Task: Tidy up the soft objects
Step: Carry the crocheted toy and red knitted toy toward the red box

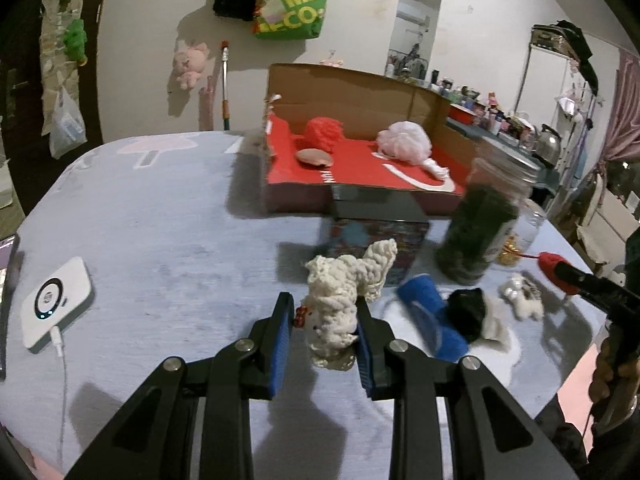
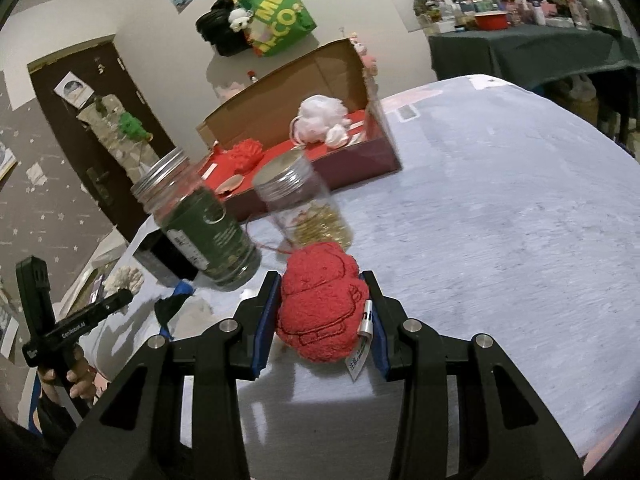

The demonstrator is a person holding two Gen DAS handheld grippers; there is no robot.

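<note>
My left gripper [image 1: 323, 322] is shut on a white knitted soft toy [image 1: 338, 304] and holds it just above the table. My right gripper [image 2: 322, 306] is shut on a red plush toy [image 2: 322, 300] with a white label; the toy's tip also shows in the left wrist view [image 1: 550, 266]. An open red shoebox [image 1: 360, 164] at the table's far side holds a red pompom [image 1: 322, 134], a pink mesh puff [image 1: 404, 142] and a small tan piece [image 1: 314, 157]. The box also shows in the right wrist view [image 2: 360, 156].
A jar of dark green stuff [image 1: 480, 228] and a jar of gold bits [image 2: 308, 208] stand by the box. A blue roll [image 1: 430, 320], black cloth [image 1: 468, 312] and small white plush [image 1: 522, 294] lie right. A white charger [image 1: 56, 304] lies left.
</note>
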